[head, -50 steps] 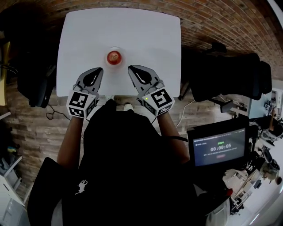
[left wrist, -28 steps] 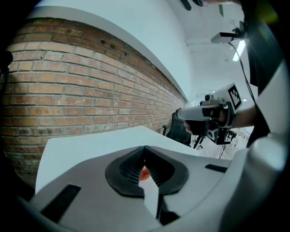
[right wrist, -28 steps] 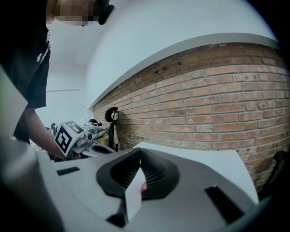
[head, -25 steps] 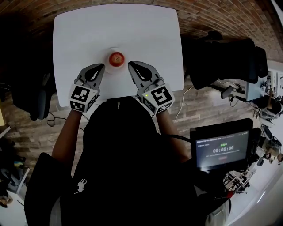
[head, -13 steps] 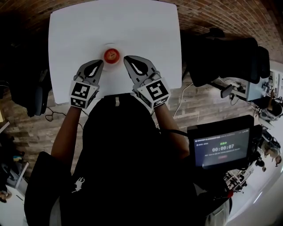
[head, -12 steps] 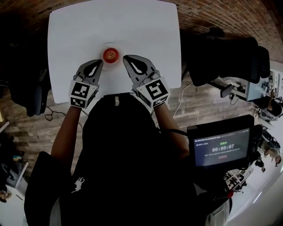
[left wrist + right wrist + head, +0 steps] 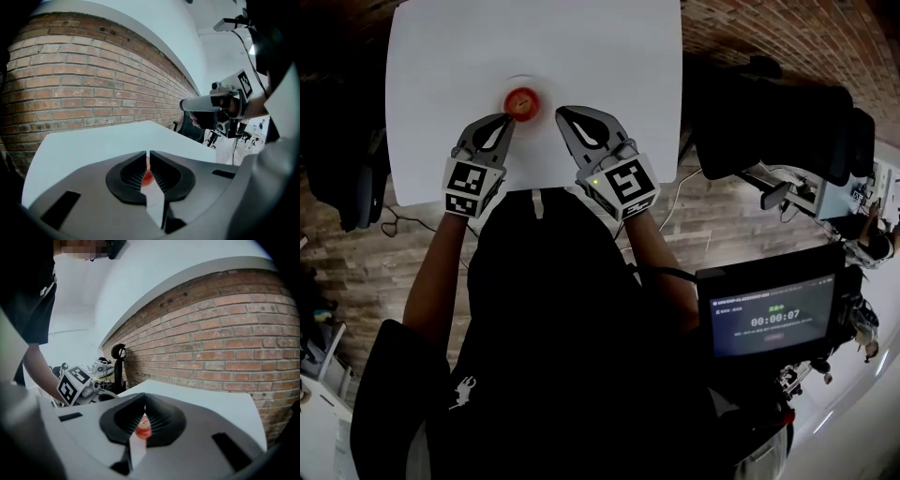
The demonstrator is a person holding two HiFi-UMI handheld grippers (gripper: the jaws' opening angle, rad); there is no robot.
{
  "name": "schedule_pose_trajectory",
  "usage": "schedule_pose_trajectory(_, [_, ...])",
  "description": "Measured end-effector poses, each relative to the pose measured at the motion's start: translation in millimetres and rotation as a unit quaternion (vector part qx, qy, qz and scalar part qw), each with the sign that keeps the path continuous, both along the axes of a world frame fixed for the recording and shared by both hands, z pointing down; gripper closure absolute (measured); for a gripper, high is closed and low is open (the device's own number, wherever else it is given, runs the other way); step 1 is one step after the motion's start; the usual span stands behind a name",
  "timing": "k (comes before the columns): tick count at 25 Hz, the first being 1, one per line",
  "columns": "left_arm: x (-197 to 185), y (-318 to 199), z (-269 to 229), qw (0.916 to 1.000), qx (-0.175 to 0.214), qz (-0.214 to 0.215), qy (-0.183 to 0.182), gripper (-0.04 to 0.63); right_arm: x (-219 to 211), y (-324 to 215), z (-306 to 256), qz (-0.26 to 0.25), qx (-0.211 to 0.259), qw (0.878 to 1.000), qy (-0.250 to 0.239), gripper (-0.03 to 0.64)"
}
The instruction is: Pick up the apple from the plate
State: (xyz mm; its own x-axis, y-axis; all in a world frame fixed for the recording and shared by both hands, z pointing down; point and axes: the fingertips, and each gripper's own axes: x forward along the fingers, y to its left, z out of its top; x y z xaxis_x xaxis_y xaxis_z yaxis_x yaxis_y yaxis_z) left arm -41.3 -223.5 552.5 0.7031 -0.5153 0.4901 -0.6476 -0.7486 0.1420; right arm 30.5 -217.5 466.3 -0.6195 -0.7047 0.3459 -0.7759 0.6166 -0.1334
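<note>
both left tongs and right tongs beside apple, tabletop beyond

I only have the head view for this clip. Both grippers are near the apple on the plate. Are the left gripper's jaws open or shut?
Observer: Shut. In the left gripper view, the left gripper has its jaws together, tip against tip.
Operator: Is the apple caught in them?
Observer: No. The apple shows only as a red sliver through the narrow gap below the tips, and it lies beyond the jaws.
Operator: And the right one?
Observer: The right gripper view shows the right gripper with its jaws together as well. The apple is ahead of it, seen through the same kind of gap.
</note>
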Motion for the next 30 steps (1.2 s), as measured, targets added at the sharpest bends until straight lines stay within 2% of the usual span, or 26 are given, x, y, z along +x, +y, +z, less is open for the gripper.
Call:
schedule_pose_trajectory(9, [-9, 3, 6, 0.9994, 0.005, -0.025, -0.022, 0.583, -3, 4, 1, -0.015, -0.009, 1.0, 0.003, 0.612])
schedule_pose_trajectory(12, [-13, 0, 8, 0.9993, 0.004, -0.027, -0.026, 0.525, -2, 4, 3, -0.012, -0.013, 1.0, 0.006, 0.612])
schedule_pose_trajectory(17, [-14, -3, 13, 0.999, 0.011, -0.017, -0.04, 0.477, -2, 5, 6, -0.01, -0.02, 1.0, 0.01, 0.612])
schedule_pose_trajectory(22, [-8, 0, 24, 0.998, 0.011, 0.008, -0.061, 0.362, -3, 5, 8, -0.009, -0.022, 1.0, 0.013, 0.612])
schedule_pose_trajectory(30, [-5, 3, 46, 0.9949, 0.02, 0.025, -0.096, 0.221, 0, 7, 10, -0.002, -0.028, 1.0, 0.012, 0.612])
